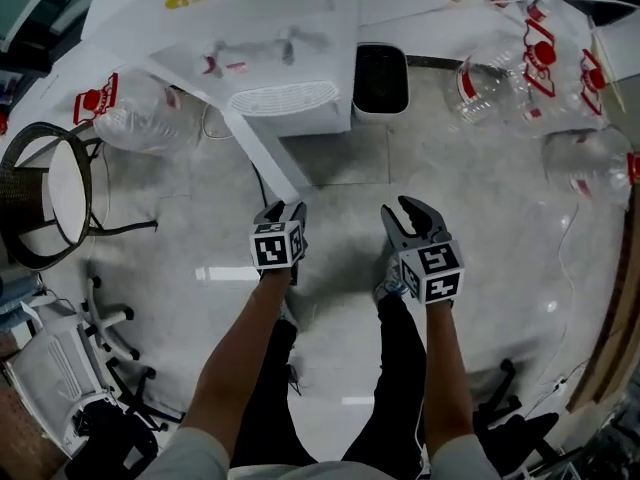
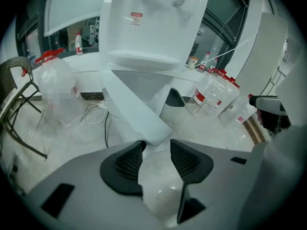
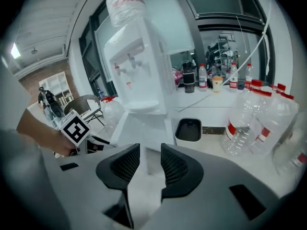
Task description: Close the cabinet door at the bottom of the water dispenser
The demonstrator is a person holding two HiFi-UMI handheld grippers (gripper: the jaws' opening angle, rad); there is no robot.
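Overhead, cabinet door edge-on; dispenser btm hidden.

Head downward — gripper views share dispenser.

The water dispenser and its cabinet door are white; the bin is black. The left gripper and right gripper carry black-and-white marker cubes, and the clear bottles have red labels.

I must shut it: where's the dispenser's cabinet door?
Head view, upper centre: the cabinet door stands open, angling from the water dispenser toward the left hand-held gripper.
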